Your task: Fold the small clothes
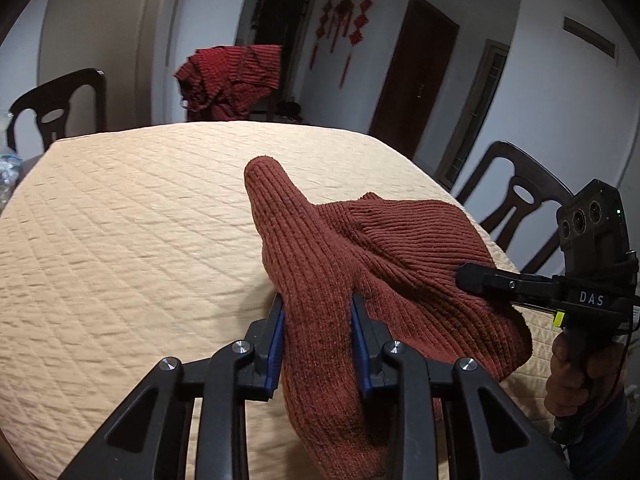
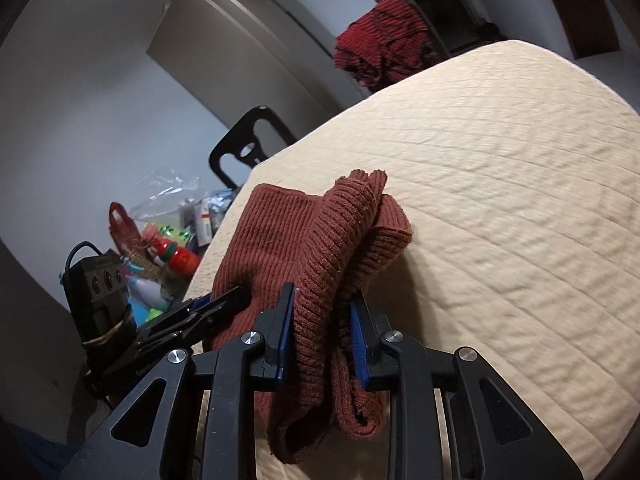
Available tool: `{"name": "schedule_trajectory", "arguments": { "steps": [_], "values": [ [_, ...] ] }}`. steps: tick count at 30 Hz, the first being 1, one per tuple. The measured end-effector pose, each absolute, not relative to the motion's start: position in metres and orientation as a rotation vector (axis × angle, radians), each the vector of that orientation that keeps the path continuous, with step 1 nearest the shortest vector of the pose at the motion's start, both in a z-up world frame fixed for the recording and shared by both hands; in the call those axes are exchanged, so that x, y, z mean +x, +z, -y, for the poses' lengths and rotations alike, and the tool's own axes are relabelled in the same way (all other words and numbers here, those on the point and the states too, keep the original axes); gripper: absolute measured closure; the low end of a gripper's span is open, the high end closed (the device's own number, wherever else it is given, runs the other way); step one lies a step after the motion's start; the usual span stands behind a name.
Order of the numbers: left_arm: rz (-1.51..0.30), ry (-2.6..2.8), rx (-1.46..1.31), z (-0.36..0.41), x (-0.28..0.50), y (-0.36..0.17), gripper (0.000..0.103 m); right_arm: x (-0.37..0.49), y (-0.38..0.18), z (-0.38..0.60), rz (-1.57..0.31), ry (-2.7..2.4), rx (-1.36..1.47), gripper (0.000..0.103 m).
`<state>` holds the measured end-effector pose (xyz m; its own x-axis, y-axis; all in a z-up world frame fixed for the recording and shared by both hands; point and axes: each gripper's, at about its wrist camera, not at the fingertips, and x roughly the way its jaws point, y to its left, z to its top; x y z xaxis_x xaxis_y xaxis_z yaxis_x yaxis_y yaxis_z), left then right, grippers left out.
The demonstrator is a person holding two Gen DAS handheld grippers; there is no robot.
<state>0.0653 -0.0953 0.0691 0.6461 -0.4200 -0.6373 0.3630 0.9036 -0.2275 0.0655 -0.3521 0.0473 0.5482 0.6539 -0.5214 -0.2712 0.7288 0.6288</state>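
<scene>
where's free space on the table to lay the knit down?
Bare quilted cover left of and beyond the rust knit garment, up to the far chairs. Crowded: the near right edge, where both grippers, left and right, clamp the knit.

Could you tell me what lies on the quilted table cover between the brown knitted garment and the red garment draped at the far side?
Nothing: in the left wrist view, the quilted cover is bare between the brown garment and the red garment.
</scene>
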Motion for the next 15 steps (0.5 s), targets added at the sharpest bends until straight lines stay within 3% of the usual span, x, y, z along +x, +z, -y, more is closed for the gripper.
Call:
{"name": "schedule_trajectory", "arguments": {
  "steps": [15],
  "values": [
    [-0.725, -0.258, -0.099, -0.024, 0.095, 0.072, 0.072, 0.12, 0.042, 0.227, -0.864, 0.772, 0.486, 0.078]
  ]
}}
